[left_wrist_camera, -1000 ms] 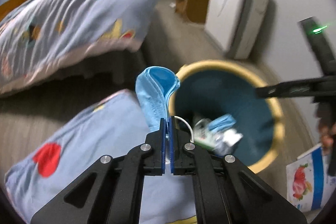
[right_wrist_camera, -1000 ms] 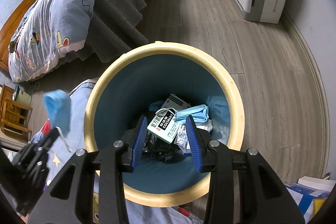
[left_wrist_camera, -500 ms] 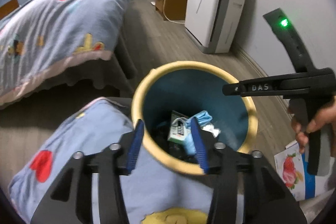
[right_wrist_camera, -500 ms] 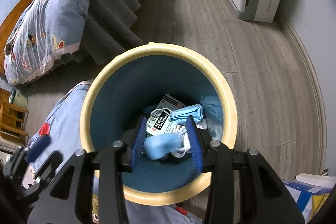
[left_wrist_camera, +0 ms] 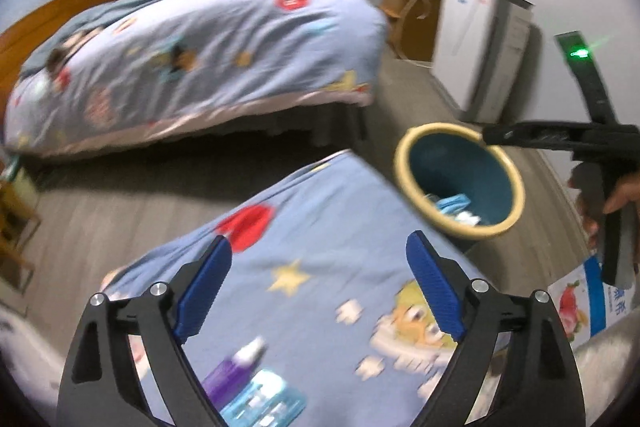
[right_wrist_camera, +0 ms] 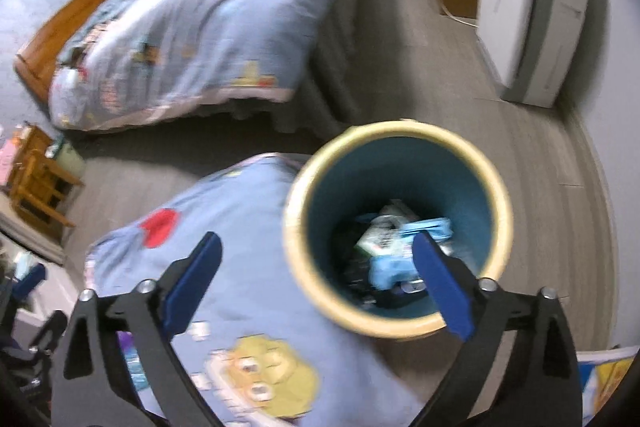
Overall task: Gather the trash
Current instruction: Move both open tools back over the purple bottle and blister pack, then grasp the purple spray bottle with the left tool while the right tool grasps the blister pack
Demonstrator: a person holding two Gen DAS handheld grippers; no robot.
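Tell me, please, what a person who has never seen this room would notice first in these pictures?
Probably the yellow-rimmed bin on the floor, with blue trash inside. Next, the cartoon-print blanket beside it, under both wide-open grippers, with a purple tube lying near the left gripper.

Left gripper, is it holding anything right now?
No. In the left wrist view the left gripper is wide open, with only the patterned blue bedding showing between its blue pads.

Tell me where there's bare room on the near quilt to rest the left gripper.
Free: the quilt between the red patch and the star, short of the trash bin. Crowded: the near edge, where a purple tube and a blue pack lie under the open left gripper.
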